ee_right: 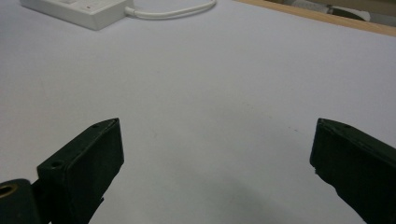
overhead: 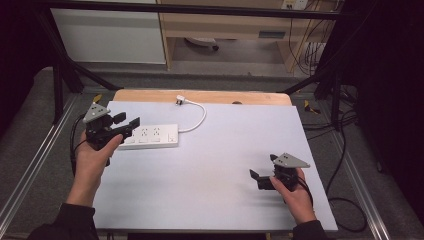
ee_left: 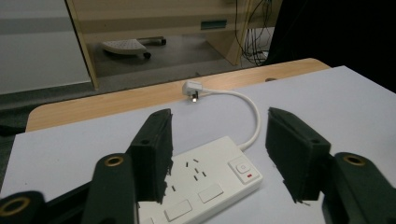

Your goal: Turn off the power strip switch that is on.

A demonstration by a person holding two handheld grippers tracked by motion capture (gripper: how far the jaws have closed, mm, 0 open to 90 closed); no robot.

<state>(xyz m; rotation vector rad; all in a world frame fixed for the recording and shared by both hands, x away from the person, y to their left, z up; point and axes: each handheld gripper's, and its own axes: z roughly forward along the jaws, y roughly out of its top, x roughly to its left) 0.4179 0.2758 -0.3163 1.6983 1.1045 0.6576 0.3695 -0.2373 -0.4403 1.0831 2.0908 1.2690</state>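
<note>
Looking down from the high view, there's a white power strip (overhead: pixel 149 136) lying flat on the pale sheet covering the table (overhead: pixel 225 165), over on the left side toward the far edge. Its white cord (overhead: pixel 199 117) loops out from the right end and curls back to a white plug (overhead: pixel 181 99) sitting right at the edge where the sheet meets the bare wood. The left gripper (overhead: pixel 122 124) is held just above the left end of the strip, jaws spread wide and holding nothing. In the left gripper view you can see the left gripper (ee_left: pixel 217 154) jaws on either side of the frame with the power strip (ee_left: pixel 205 186) between and below them, its socket holes, a switch with a small red mark and the cord (ee_left: pixel 250 116) all clearly visible; can't tell if a jaw actually touches the strip. The right gripper (overhead: pixel 262 172) is well apart from all that, low over bare sheet on the near right side, also wide open and empty. The right gripper view shows the right gripper (ee_right: pixel 217 163) jaws far apart over plain sheet, with the strip's end (ee_right: pixel 79 9) and cord (ee_right: pixel 173 11) up in the far corner.
</note>
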